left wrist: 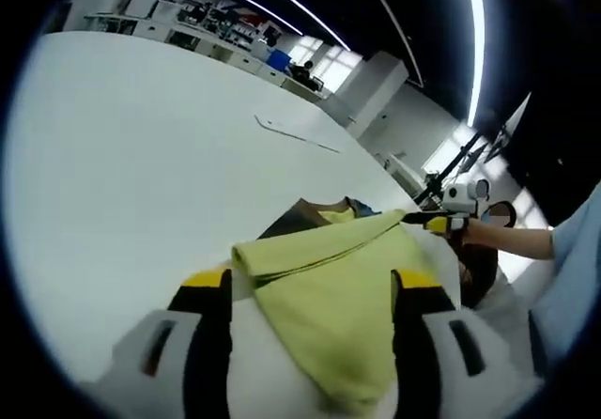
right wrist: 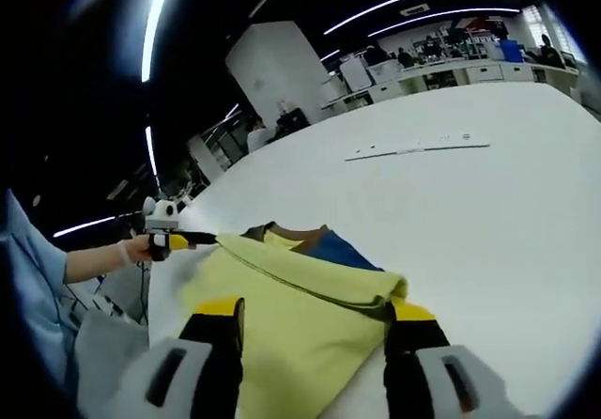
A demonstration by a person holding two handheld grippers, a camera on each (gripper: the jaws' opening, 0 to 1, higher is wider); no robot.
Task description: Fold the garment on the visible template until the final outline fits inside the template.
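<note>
A yellow-green garment (left wrist: 329, 278) lies folded on the white table (left wrist: 141, 175), with brown and blue cloth (left wrist: 299, 218) showing at its far edge. The jaws of my left gripper (left wrist: 312, 283) stand wide apart, either side of the garment, so it is open. My right gripper (left wrist: 439, 222) comes in from the right, its tip touching the garment's far corner. In the right gripper view the same garment (right wrist: 282, 325) runs between the wide-apart jaws of the open right gripper (right wrist: 315, 314). There the left gripper (right wrist: 178, 240) touches the fold's left end, and a blue patch (right wrist: 343, 248) peeks out behind the fold.
A thin pale strip (left wrist: 296, 135) lies farther out on the table, also visible as a strip (right wrist: 418, 147) in the right gripper view. A person's hand and light-blue sleeve (left wrist: 563, 250) hold the right gripper. Office desks (left wrist: 235, 38) stand beyond the table's far edge.
</note>
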